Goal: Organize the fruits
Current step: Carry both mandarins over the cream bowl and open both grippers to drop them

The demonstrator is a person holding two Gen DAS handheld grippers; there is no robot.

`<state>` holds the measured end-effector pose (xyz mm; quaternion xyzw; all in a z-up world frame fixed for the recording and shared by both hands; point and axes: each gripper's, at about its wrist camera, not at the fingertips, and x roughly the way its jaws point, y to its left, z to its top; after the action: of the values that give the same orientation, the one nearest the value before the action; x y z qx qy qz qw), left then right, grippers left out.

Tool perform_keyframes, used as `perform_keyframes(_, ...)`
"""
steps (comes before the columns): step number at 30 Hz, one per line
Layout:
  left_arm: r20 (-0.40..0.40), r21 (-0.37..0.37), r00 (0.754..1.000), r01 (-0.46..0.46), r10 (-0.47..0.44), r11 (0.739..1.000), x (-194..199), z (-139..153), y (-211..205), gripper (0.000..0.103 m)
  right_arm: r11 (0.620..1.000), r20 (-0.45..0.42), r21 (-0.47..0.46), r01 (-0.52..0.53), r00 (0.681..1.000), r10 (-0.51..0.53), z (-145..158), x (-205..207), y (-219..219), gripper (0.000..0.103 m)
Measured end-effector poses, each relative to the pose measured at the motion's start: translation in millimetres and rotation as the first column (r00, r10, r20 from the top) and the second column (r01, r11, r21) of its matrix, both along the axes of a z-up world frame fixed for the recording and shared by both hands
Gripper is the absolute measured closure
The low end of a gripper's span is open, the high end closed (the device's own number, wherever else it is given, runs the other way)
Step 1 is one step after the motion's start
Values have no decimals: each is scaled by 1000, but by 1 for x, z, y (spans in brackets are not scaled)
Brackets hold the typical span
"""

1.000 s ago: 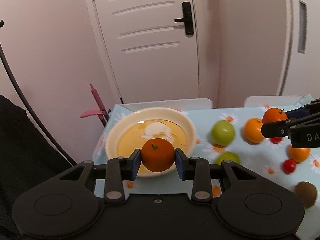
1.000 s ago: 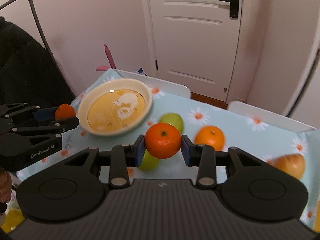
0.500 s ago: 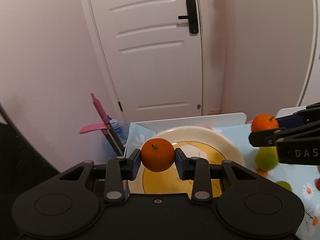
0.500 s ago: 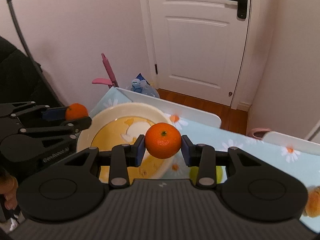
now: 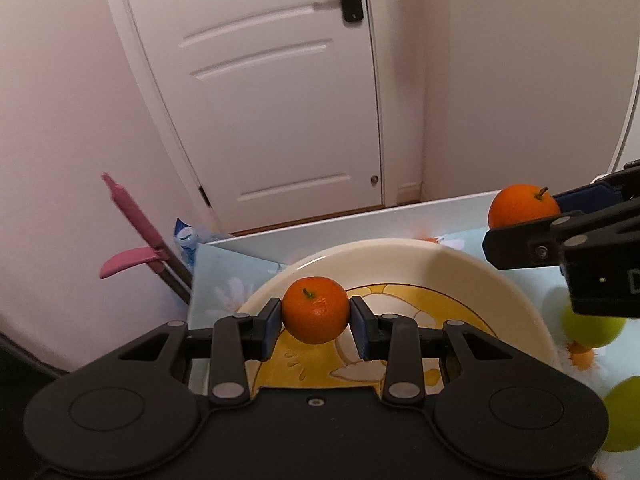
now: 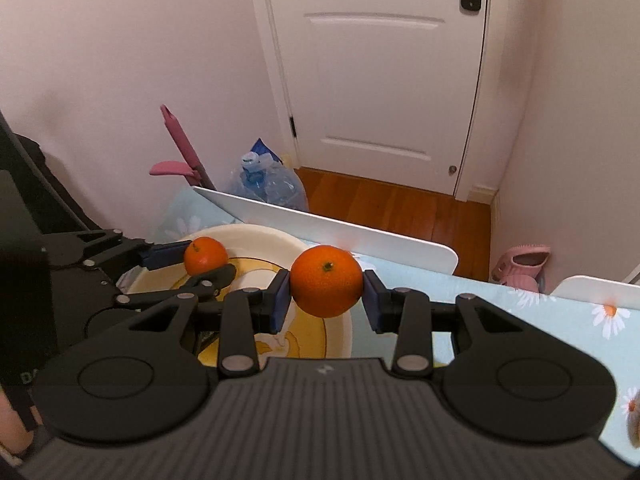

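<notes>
Left gripper (image 5: 316, 320) is clamping a small orange (image 5: 315, 309) between its blue pads (image 5: 269, 326), stem facing up, fruit hanging over the near-left part of the bowl (image 5: 400, 254). Right gripper (image 6: 326, 300) is clamping a larger orange (image 6: 326, 280) the same way, stem toward the camera, held over the bowl's right rim. In the right wrist view the left gripper's orange is showing over the bowl's far-left side, with the left gripper coming in from the left. In the left wrist view the right gripper is reaching in from the right edge, its orange sitting above the bowl's far rim. The bowl is cream with a yellow cartoon print inside, sitting at the bench's far-left corner on a light blue daisy cloth (image 6: 520, 312). Whether either orange is touching the bowl cannot be told; both appear held above it. Green fruits (image 5: 592, 330) are lying on the cloth to the right of the bowl, partly hidden behind the right gripper, one more (image 5: 624, 416) blurred near the right edge. White chair backs (image 6: 332, 224) are standing along the bench's far edge. Beyond them: a white door (image 6: 384, 80), a pink-handled tool (image 6: 180, 148) leaning on the wall, a clear water jug (image 6: 268, 184) on the floor, a pink slipper (image 6: 520, 264) on the wood floor.
</notes>
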<state>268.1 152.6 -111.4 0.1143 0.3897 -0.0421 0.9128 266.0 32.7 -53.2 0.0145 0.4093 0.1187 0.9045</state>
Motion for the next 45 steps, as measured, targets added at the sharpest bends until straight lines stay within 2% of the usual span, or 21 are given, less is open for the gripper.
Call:
perform_keyframes(6,-18,-5,1000,5,-5,1000,5,-6,-2,61,1000,-22,1,5,1000,-5,-6,10,-4,50)
perform_keyframes(7,-10,-5,1000,2,-2,1000,3,-5,-2,49,1000,-23,2,2,1000,-2,-6,11,-5,50)
perform_keyframes(8,-2,-6,1000,1,-1,1000,3,-4,-2,29,1000,-23,2,0,1000,0,-5,12,-6,50)
perform_keyframes(10,21,-3,1000,-7,7,1000,0,1,0,15,1000,-21,7,-5,1000,5,-3,11,-7,50)
perform_keyframes(22,-26,-3,991,-134,134,991,-36,26,8,14,990,-29,4,-144,989,144,1,16,-1,50)
perform_keyframes(30,-51,-31,974,-224,222,974,-67,35,7,11,958,-18,-21,-287,958,287,-10,19,19,50)
perform_keyframes(41,-41,-35,962,-271,269,962,-89,34,15,10,941,-39,-64,-332,943,330,-40,27,43,49)
perform_keyframes(42,-43,-38,962,-271,269,962,-89,33,15,10,940,-30,-66,-334,943,333,-40,25,44,44)
perform_keyframes(44,-49,-45,963,-267,265,963,-89,32,15,9,938,-5,-70,-338,941,339,-38,23,44,26)
perform_keyframes(45,-52,-42,963,-268,266,962,-88,32,13,8,940,10,-77,-333,942,334,-36,21,44,11)
